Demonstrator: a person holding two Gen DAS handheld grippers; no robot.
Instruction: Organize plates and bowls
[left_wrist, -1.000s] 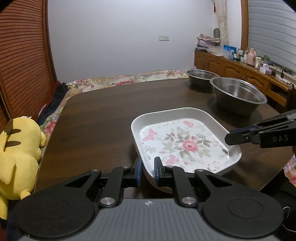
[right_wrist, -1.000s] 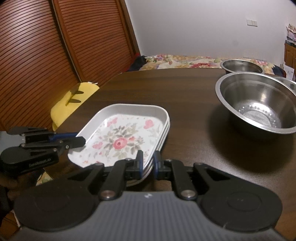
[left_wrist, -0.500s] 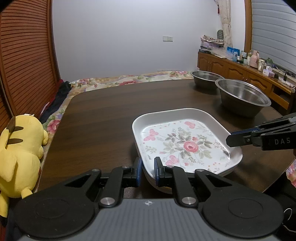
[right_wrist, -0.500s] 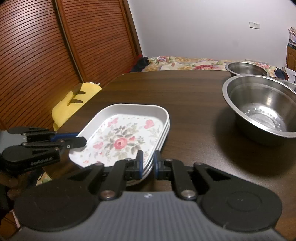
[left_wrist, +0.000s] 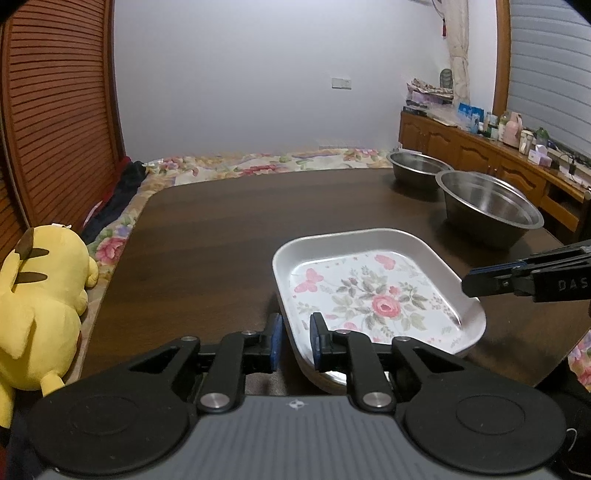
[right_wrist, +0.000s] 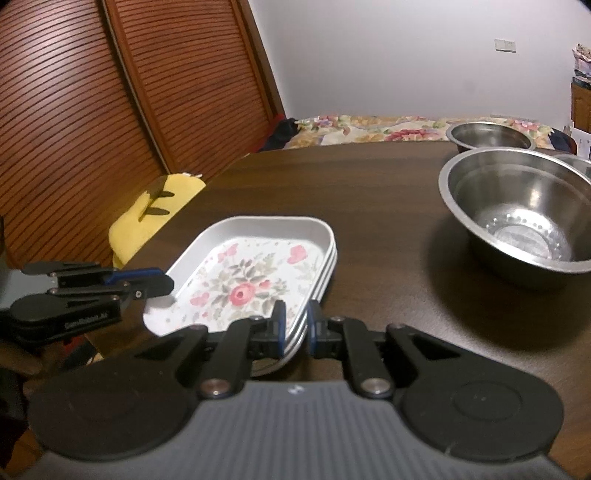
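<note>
Since the earlier frame the left gripper (left_wrist: 294, 341) has loosened: its jaws are opening, with the near left rim of the floral plates (left_wrist: 373, 295) between them, and a gap now shows beside the left pad, so they no longer clamp it. Nothing else has shifted much. The right gripper (right_wrist: 295, 325) has its jaws closed on the rim at the plates' other near corner. The plates are a nested stack of white rectangular dishes, the top one printed with a pink rose and butterflies, sitting at the near edge of the dark wooden tabletop (left_wrist: 221, 229), slightly overhanging it.

Toward the right edge of the tabletop stands a large steel bowl (right_wrist: 524, 218), well apart from the plates, and a smaller steel bowl (right_wrist: 487, 134) sits behind it near the far right corner. The tabletop between plates and bowls is bare. A yellow plush toy (left_wrist: 40, 295) lies off the left edge, against a slatted wooden door (right_wrist: 92, 92). A flowered bedspread (left_wrist: 258, 164) lies beyond the far edge.
</note>
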